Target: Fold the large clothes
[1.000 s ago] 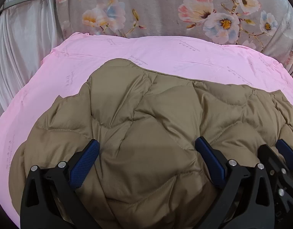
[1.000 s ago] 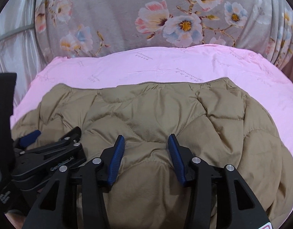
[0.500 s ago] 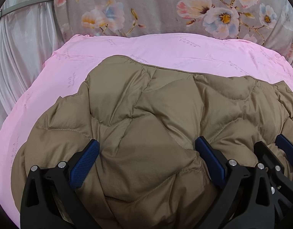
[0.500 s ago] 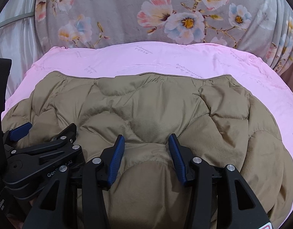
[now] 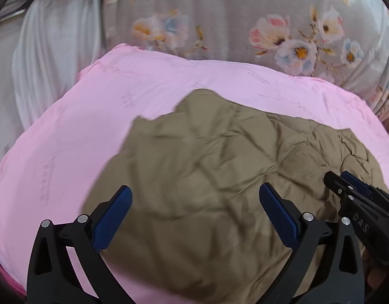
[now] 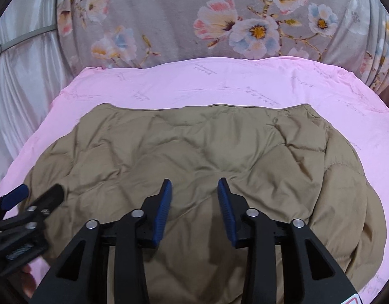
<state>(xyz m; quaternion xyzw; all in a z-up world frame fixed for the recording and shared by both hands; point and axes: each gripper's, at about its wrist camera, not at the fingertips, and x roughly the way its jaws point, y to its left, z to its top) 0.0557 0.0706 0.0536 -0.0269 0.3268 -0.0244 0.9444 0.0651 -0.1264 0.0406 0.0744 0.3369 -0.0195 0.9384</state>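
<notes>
A tan quilted puffer jacket (image 5: 219, 177) lies spread on a pink sheet (image 5: 67, 139); it also fills the middle of the right wrist view (image 6: 194, 147). My left gripper (image 5: 194, 207) is open wide and empty, hovering over the jacket's left part. My right gripper (image 6: 194, 200) is open with a narrower gap, empty, over the jacket's near middle. The right gripper shows at the right edge of the left wrist view (image 5: 356, 197). The left gripper shows at the left edge of the right wrist view (image 6: 24, 202).
The pink sheet (image 6: 219, 83) covers a bed-like surface. A grey floral fabric (image 6: 219, 20) rises behind it. A white satin curtain (image 5: 42, 63) hangs at the left. Bare pink sheet lies left of and beyond the jacket.
Both grippers have pulled back and up from the jacket. The left view has swung left, showing more pink sheet. The jacket's left part looks shifted and rumpled.
</notes>
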